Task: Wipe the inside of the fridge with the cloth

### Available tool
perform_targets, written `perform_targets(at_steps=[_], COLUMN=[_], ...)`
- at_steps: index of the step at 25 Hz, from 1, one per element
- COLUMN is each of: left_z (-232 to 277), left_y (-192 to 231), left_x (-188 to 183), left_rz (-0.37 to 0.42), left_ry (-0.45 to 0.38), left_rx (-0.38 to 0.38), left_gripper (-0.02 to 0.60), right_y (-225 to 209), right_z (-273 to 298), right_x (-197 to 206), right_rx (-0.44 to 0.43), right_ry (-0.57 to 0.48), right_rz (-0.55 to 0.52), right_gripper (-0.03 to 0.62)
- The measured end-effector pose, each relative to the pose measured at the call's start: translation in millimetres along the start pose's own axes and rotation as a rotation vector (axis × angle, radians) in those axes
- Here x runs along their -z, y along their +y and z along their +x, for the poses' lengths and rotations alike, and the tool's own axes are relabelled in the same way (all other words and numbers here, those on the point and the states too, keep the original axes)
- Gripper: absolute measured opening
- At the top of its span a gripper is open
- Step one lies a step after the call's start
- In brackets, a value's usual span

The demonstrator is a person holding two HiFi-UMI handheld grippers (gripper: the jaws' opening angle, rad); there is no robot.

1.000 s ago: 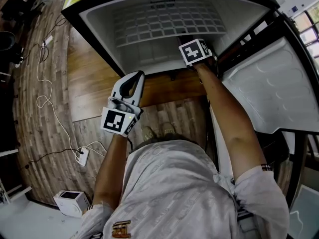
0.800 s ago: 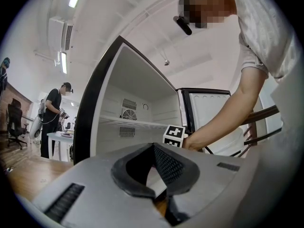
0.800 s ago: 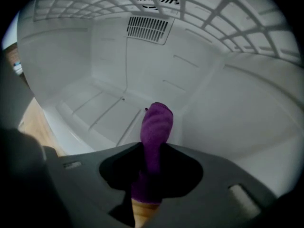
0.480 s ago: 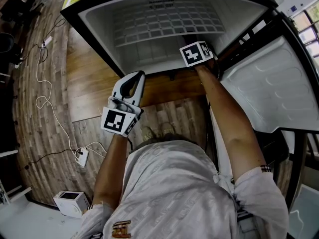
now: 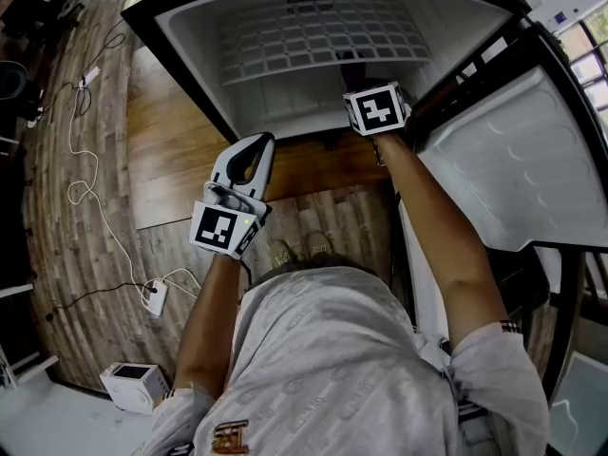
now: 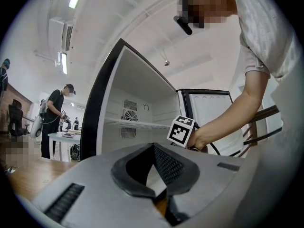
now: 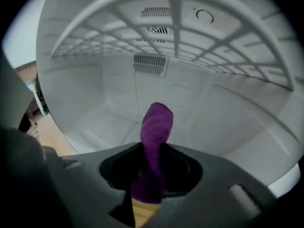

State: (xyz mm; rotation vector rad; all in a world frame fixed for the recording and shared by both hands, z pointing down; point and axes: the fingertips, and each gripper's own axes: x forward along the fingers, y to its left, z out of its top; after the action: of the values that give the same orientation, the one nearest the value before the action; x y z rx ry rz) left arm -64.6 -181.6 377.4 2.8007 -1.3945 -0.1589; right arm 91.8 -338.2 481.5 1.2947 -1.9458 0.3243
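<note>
The fridge (image 5: 275, 107) stands open, its inside white and bare, with a white grid shelf (image 5: 323, 38) across it. My right gripper (image 5: 361, 82) reaches in at the right side of the compartment below that shelf. It is shut on a purple cloth (image 7: 156, 122), which sticks out forward between the jaws of the right gripper (image 7: 153, 148), off the white floor (image 7: 109, 127). A dark bit of the cloth (image 5: 350, 63) shows past the marker cube. My left gripper (image 5: 261, 147) hangs outside the fridge over the wood floor. The left gripper (image 6: 153, 147) is shut with nothing in it.
The fridge door (image 5: 518, 160) is swung open at the right. White cables and a power strip (image 5: 157, 297) lie on the wood floor at the left, with a small white box (image 5: 133, 386) nearer. A person (image 6: 54, 122) stands at a table in the background.
My right gripper with the cloth has drawn slightly back toward the fridge's front edge. The left gripper has stayed put.
</note>
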Motion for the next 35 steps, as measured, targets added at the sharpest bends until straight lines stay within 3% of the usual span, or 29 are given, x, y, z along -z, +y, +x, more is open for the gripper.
perform_targets(at_steps=[6, 15, 24, 35], left_z=[-5, -20, -33, -38], left_y=[4, 14, 24, 29], left_x=[-1, -8, -8, -6], left_rz=[0.002, 0.010, 0.008, 0.003], left_ry=[0.000, -0.005, -0.007, -0.003], left_rx=[-0.010, -0.048, -0.084, -0.098], left_gripper=[0.000, 0.000, 0.000, 0.000], right_y=[58, 146, 189, 205], right_z=[-19, -21, 10, 36], right_x=[-29, -59, -53, -32], right_rx=[-0.173, -0.378, -0.409, -0.409], right_ry=[-0.068, -0.061, 0.038, 0.130], right_rz=[0.066, 0.012, -0.053, -0.122], right_gripper=[0.114, 0.114, 0.114, 0.114])
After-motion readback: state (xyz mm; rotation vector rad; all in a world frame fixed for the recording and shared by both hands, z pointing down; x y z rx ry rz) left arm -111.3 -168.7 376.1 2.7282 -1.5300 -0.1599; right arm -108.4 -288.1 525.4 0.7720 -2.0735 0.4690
